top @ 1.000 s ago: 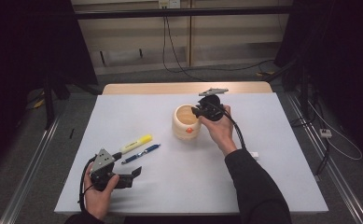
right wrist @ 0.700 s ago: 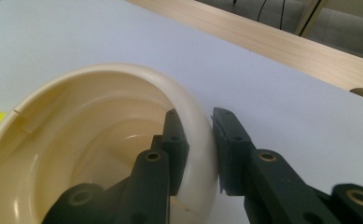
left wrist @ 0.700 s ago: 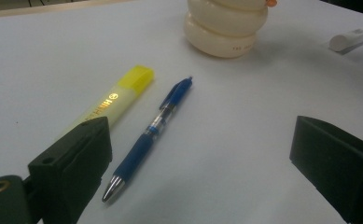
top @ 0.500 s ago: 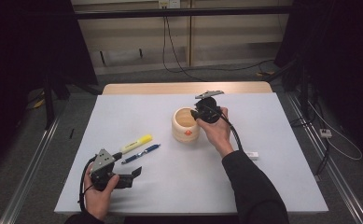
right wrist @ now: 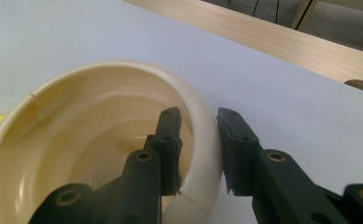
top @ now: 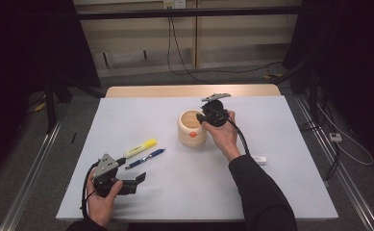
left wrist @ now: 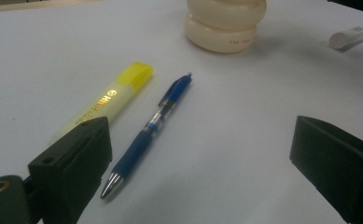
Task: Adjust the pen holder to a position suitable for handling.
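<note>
A smooth, cream, ribbed round cup (top: 192, 129) stands mid-surface, at twelve o'clock of a yellow marker (top: 140, 148) and blue pen (top: 145, 158). The right gripper (right wrist: 198, 140) straddles its rim, fingers just loosened, a slight gap showing on the outside. The left gripper (top: 135, 179) rests low at seven o'clock, fingers spread and empty.

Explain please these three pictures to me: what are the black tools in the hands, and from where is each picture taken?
A person holds two hand-held grippers. The high view looks down on the white table; each other view rides on one gripper. The left gripper rests open before a yellow highlighter and a blue pen. The right gripper straddles the rim of a cream ribbed cup, one jaw inside, one outside; its jaws have just been opening, with a small gap at the outer jaw. A small white piece lies apart.
</note>
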A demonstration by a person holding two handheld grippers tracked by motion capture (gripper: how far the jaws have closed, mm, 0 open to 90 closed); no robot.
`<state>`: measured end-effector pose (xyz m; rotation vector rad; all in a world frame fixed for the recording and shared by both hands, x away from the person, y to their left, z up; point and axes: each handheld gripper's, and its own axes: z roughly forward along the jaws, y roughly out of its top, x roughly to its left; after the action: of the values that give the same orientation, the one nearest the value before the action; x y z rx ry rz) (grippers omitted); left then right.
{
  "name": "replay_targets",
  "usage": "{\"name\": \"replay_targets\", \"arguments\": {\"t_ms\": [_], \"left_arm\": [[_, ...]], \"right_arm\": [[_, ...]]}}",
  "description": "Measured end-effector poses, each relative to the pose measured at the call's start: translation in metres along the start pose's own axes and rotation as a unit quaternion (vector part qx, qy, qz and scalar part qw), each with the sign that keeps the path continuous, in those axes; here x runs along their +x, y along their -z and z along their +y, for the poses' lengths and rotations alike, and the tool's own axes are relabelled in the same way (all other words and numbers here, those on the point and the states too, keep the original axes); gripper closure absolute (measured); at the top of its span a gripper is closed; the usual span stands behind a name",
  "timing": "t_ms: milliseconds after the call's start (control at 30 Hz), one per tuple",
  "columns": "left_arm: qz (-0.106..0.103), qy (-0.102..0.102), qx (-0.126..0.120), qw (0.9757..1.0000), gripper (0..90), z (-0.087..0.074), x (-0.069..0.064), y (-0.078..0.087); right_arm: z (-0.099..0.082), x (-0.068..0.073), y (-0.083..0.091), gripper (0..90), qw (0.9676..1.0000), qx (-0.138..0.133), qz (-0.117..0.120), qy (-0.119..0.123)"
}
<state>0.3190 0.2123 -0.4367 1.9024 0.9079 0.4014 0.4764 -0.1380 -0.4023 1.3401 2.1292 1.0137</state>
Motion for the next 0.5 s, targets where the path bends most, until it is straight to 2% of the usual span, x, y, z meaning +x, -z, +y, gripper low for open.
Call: {"name": "replay_targets", "arguments": {"t_ms": [333,400,500], "left_arm": [[0.0,0.0,0.0,1.0,5.6,-0.0001,0.0001,-0.0002],[0.0,0.001,0.0,1.0,5.6,-0.0002,0.0004,-0.0003],[0.001,0.0,0.0,1.0,5.6,0.0001,0.0004,0.0]], "right_arm": [[-0.0005,-0.0029,-0.001,69.3,0.9999,-0.009,0.014,0.001],[-0.0006,-0.0031,-0.0006,66.6,0.9998,-0.011,0.017,0.004],[-0.0009,-0.0041,0.0015,56.2,0.9997,-0.01,0.022,0.004]]}}
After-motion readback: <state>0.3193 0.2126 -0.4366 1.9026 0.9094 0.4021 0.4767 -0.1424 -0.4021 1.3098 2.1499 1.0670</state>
